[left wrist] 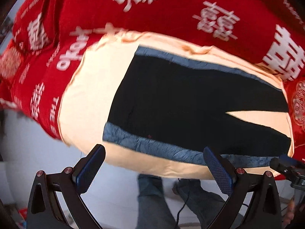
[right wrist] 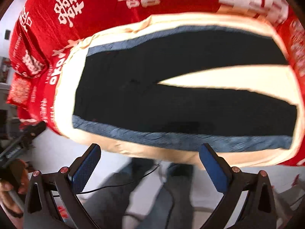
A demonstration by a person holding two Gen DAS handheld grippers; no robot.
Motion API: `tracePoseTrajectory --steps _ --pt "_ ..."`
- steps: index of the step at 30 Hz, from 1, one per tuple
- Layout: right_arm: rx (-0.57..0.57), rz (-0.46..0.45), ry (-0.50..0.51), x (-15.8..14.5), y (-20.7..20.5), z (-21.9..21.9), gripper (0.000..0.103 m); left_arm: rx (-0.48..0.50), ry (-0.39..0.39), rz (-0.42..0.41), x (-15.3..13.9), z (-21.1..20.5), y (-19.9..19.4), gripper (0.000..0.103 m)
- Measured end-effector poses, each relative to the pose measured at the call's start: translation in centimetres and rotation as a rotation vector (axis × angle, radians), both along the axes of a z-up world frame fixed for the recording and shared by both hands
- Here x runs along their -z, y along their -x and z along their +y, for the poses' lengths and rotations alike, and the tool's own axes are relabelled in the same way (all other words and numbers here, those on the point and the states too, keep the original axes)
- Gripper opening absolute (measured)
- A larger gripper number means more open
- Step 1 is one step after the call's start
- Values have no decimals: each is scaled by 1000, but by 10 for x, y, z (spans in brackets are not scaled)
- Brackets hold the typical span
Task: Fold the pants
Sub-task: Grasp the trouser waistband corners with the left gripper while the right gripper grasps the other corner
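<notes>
Dark navy pants (left wrist: pixel 190 99) with blue side stripes lie flat on a cream cloth (left wrist: pixel 91 95), waist to the left, the two legs spread apart to the right. They also show in the right wrist view (right wrist: pixel 171 87). My left gripper (left wrist: pixel 154 156) is open and empty, held above the near blue stripe towards the waist. My right gripper (right wrist: pixel 150 152) is open and empty, held above the near stripe of the closer leg. The right gripper also shows at the right edge of the left wrist view (left wrist: pixel 286 166).
The cream cloth (right wrist: pixel 64 99) lies on a bed with a red cover printed with white characters (left wrist: pixel 171 9). The person's legs in jeans (left wrist: pixel 152 200) and a black cable (right wrist: pixel 118 185) are on the pale floor in front of the bed edge.
</notes>
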State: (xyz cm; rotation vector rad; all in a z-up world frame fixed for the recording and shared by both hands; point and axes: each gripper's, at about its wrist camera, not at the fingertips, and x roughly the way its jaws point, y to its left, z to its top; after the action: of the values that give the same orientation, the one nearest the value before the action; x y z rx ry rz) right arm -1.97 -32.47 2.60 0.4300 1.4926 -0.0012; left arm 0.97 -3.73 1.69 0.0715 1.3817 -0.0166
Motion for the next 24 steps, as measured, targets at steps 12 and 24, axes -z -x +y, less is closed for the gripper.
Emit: tracePoseTrajectory --steps 12,24 --pt "109 48 -377 147 13 71 97 -43 96 129 136 49 -11 103" --pt "297 -76 -614 238 26 89 74 -54 332 161 198 78 -1 103"
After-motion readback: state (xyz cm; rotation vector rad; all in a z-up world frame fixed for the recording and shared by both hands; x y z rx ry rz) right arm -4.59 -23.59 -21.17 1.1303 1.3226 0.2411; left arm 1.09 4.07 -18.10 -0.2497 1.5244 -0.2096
